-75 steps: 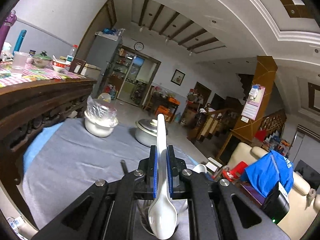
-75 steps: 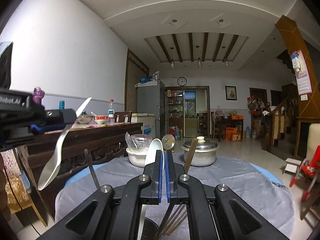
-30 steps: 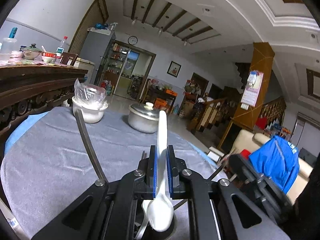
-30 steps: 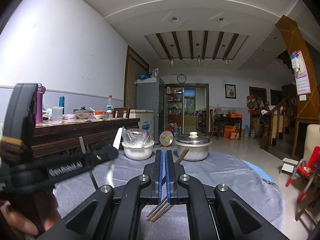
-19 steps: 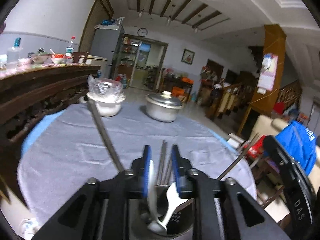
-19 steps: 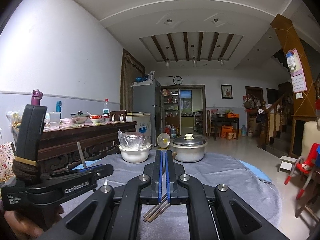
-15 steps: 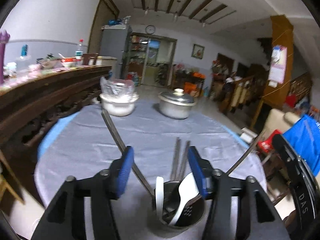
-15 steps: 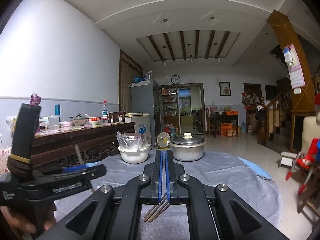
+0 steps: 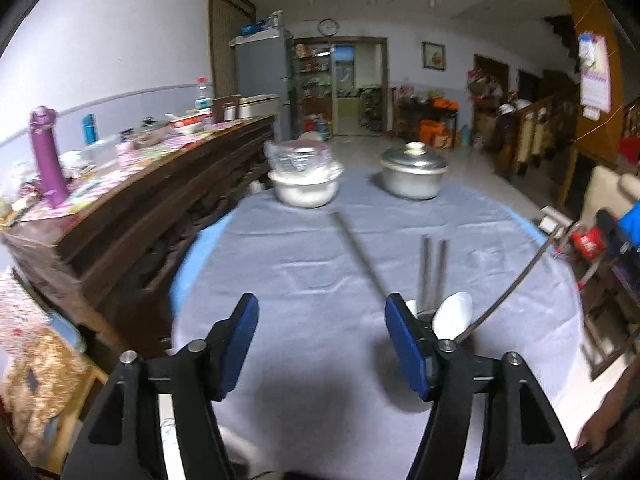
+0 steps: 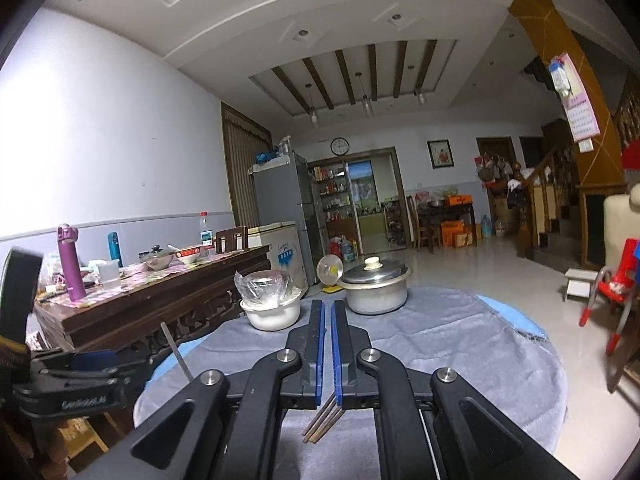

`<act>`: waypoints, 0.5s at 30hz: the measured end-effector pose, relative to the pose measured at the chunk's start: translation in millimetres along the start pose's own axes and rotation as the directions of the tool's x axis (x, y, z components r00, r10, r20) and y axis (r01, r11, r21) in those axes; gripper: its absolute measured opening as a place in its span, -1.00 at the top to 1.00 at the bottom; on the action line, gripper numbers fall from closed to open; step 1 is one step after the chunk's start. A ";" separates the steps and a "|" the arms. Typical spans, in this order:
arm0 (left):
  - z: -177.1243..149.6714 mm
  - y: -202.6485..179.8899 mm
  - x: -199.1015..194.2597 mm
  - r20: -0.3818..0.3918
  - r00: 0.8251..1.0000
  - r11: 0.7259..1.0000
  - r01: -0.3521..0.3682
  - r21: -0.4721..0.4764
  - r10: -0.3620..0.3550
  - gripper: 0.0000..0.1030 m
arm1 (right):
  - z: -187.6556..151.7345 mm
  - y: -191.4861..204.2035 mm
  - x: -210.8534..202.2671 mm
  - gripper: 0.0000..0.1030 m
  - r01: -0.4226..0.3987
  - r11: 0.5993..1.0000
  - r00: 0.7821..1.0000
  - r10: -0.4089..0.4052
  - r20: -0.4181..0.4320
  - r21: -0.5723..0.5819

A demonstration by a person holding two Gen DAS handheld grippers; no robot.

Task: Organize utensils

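Your left gripper [image 9: 322, 322] tilts down over the grey-clothed table [image 9: 304, 264], its blue pads standing wide apart with nothing between them; the jaws have just been opening. The white spoon [image 9: 452, 314] now stands bowl-up at about three o'clock of that gripper, just past the right pad, among the other utensils: a pair of chopsticks [image 9: 432, 270], a long dark handle [image 9: 360, 254] leaning toward eleven o'clock and a second handle [image 9: 516, 280] leaning toward two o'clock. The holder they stand in is hidden behind the right finger. Your right gripper [image 10: 327, 344] points almost level across the table, its pads nearly touching, nothing held; chopstick tips [image 10: 322, 420] show beneath them. At twelve o'clock sit a covered white bowl [image 10: 272, 308] and a lidded metal pot [image 10: 376, 284]. The left tool appears at nine o'clock in the right view.
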State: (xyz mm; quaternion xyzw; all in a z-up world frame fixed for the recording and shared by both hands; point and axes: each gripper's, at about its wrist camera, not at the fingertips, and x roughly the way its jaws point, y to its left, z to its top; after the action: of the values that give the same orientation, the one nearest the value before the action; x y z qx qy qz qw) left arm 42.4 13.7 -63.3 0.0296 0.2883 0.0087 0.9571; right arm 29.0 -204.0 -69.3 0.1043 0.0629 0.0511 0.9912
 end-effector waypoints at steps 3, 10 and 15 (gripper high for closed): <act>-5.8 22.4 -1.7 -0.014 0.997 0.997 -0.076 -0.013 0.076 -0.36 | 4.0 -11.0 5.6 0.26 0.004 0.998 0.999 -0.001 -0.048 0.065; -17.1 74.7 27.2 -0.095 0.977 0.977 -0.201 -0.079 0.193 -0.39 | -2.5 -44.4 35.6 -0.27 0.067 0.981 0.983 -0.034 -0.180 0.181; -17.8 99.2 56.2 -0.136 0.965 0.966 -0.237 -0.102 0.223 -0.39 | -16.4 -66.7 84.4 -0.26 0.126 0.969 0.927 -0.038 -0.372 0.214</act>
State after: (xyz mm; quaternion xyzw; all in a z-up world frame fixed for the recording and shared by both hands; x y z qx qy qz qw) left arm 79.5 115.4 -102.9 0.0061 0.3407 0.1385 0.9299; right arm 115.9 -255.9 -109.0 0.2063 0.2561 0.0200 0.9442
